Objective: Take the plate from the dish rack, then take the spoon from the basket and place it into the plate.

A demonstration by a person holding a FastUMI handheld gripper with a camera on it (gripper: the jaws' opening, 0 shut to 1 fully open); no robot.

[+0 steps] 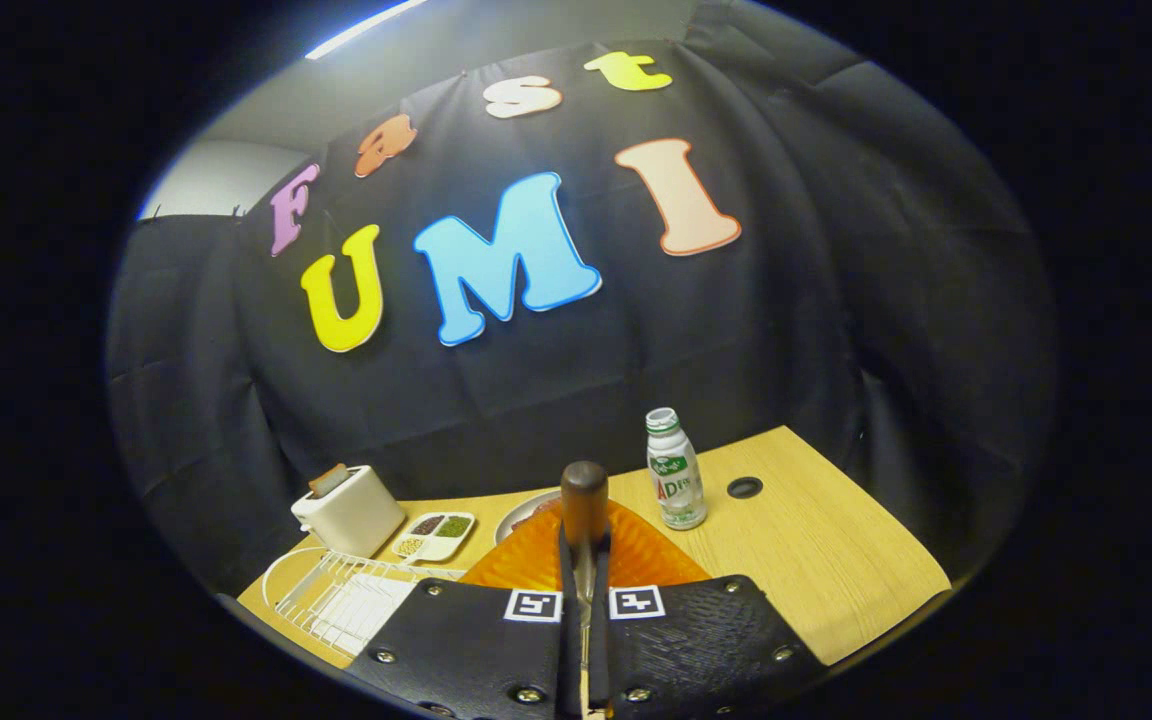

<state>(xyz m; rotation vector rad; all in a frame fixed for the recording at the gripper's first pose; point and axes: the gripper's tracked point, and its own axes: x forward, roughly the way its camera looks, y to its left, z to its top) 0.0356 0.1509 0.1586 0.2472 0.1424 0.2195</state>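
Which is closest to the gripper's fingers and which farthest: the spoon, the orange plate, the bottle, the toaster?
1. Spoon: clamped between the fingers.
2. Orange plate: just ahead, under the spoon.
3. Bottle beyond on the right, and toaster beyond on the left: too close to rank.

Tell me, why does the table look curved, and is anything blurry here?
Gripper view: the fisheye lens bends the table; the spoon clamped in the gripper looks soft up close, while the bottle stays sharp; edges dim.
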